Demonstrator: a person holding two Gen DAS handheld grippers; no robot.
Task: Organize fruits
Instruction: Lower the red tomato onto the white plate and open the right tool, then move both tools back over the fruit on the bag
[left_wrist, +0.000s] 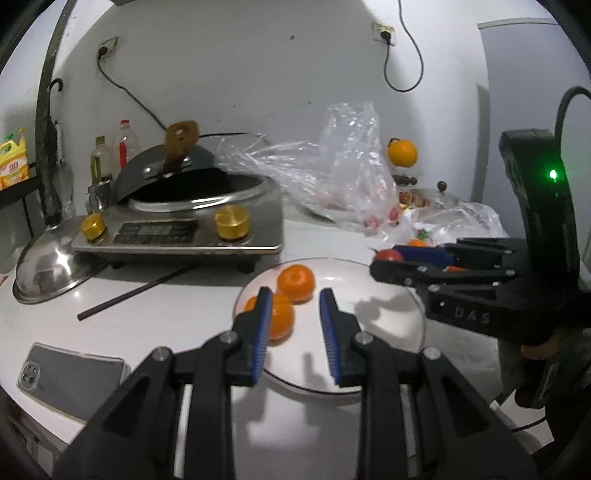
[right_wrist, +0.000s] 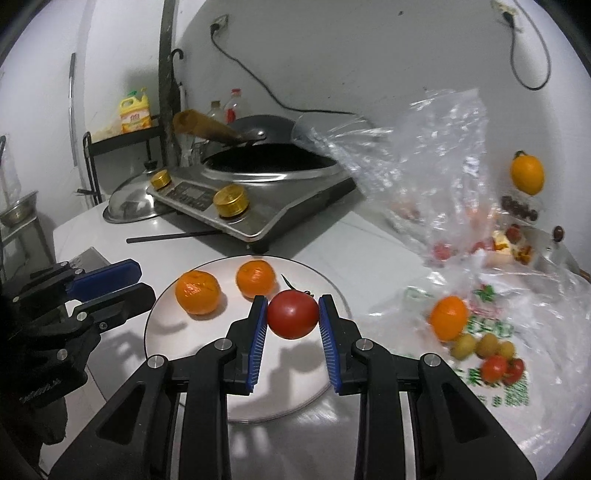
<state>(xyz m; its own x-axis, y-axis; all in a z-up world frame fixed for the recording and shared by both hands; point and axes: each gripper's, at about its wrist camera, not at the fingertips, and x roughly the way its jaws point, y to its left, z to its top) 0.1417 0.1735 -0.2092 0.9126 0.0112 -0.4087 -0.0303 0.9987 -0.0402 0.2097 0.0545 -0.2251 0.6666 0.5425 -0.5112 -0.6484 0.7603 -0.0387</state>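
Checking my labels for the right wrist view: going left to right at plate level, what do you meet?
left gripper → first mandarin → second mandarin → tomato held in the right gripper's jaws → loose mandarin on the plastic bag

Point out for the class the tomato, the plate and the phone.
tomato (right_wrist: 293, 314): right wrist view, middle of its red skin, between the right tongs.
plate (right_wrist: 295, 398): right wrist view, bare near part.
phone (left_wrist: 70, 380): left wrist view, middle of its back.
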